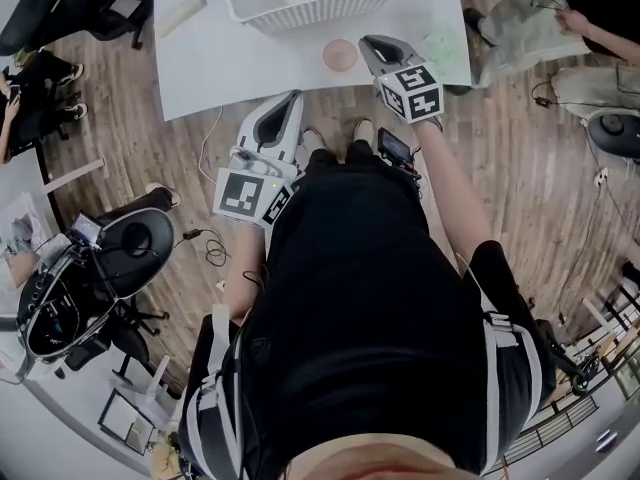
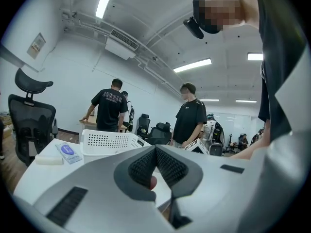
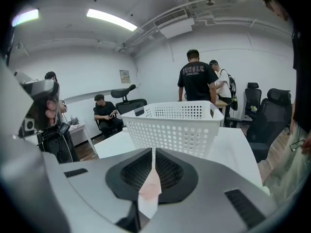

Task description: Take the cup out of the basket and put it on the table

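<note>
Pink round cup (image 1: pixel 340 55) sits on the white table (image 1: pixel 200 63), upper centre, just below the white perforated basket (image 1: pixel 320 10). The left gripper (image 2: pixel 155 148) and right gripper (image 3: pixel 153 152) are both pressed together.

This is an open-plan office or lab workroom. A black swivel chair (image 2: pixel 30 115) stands at the left of the left gripper view, with more chairs behind. Strip lights (image 2: pixel 192 65) and a ceiling air unit (image 2: pixel 119 47) hang overhead. A white table (image 1: pixel 230 58) stands on a wood-plank floor (image 1: pixel 520 188) strewn with cables (image 1: pixel 208 251). A person (image 3: pixel 197 81) stands at a far desk.
</note>
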`<control>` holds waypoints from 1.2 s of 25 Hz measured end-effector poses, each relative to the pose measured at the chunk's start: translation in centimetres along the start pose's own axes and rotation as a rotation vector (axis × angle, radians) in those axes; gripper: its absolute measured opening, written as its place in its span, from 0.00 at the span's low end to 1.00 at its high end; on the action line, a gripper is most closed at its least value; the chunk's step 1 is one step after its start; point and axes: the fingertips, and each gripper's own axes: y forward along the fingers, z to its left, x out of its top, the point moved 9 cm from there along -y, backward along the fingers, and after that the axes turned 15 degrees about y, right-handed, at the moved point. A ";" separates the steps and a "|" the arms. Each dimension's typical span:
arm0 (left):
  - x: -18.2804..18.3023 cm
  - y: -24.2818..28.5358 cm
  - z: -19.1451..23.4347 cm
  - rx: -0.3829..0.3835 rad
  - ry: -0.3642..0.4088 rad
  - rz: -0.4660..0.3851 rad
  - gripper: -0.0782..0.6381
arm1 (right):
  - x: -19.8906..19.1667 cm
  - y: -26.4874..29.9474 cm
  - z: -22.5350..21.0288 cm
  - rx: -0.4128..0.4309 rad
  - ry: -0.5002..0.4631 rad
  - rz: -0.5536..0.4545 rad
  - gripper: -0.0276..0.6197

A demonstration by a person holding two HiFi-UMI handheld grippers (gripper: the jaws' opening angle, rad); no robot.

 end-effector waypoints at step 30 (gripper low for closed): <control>2.3 2.1 -2.0 -0.024 0.052 -0.060 0.13 | 5.0 -15.0 7.8 0.273 -0.131 -0.384 0.07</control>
